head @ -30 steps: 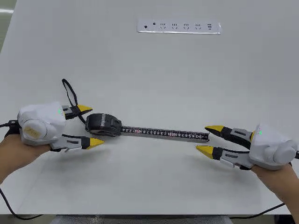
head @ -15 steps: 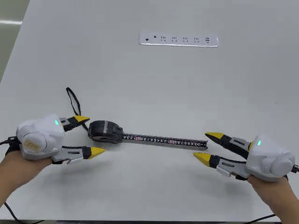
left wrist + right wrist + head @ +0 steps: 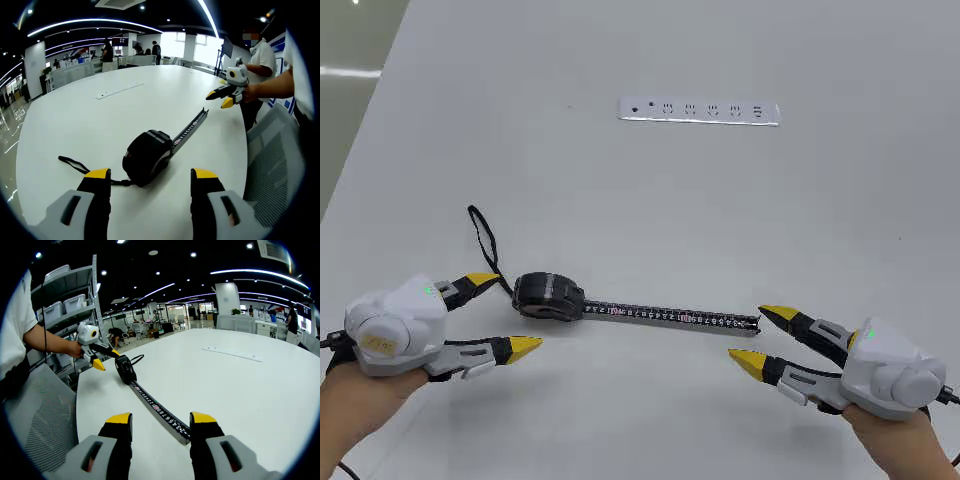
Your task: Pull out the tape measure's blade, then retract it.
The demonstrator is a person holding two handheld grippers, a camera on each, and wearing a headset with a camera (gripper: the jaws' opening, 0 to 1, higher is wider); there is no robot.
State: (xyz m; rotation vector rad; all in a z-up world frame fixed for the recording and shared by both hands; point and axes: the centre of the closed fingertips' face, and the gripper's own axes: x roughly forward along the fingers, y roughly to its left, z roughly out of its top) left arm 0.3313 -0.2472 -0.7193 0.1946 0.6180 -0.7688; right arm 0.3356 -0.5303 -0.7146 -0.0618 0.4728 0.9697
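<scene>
Left tongs: the left gripper (image 3: 513,311) has a rounded white shell and black jaws with pointy yellow tips. The jaws are spread wide with nothing between them.
Right tongs: the right gripper (image 3: 752,334) is the same white, black and yellow build. It's also spread apart and pinching nothing.
Case: the chunky black rounded tape measure case (image 3: 548,296) looks matte and a bit rubbery. It sits on the table just ahead of the left gripper's tips. In the left gripper view it lines up with the gap between them, and it's clear of both.
Blade: the narrow flat dark blade (image 3: 670,317) has fine pale markings and is drawn out of the case. It lies straight along the table toward the right gripper. Its free end stops right at the mouth of those jaws, closest to the far tip, and honestly I can't tell if it touches.
Strap: a thin black cord loop (image 3: 480,228) trails off the back of the case and curls on the table past the left gripper's far jaw.
Table: a smooth matte white tabletop (image 3: 620,200).
Further out: a long flat white power strip (image 3: 698,110) with a row of sockets lies well apart on the far side.
</scene>
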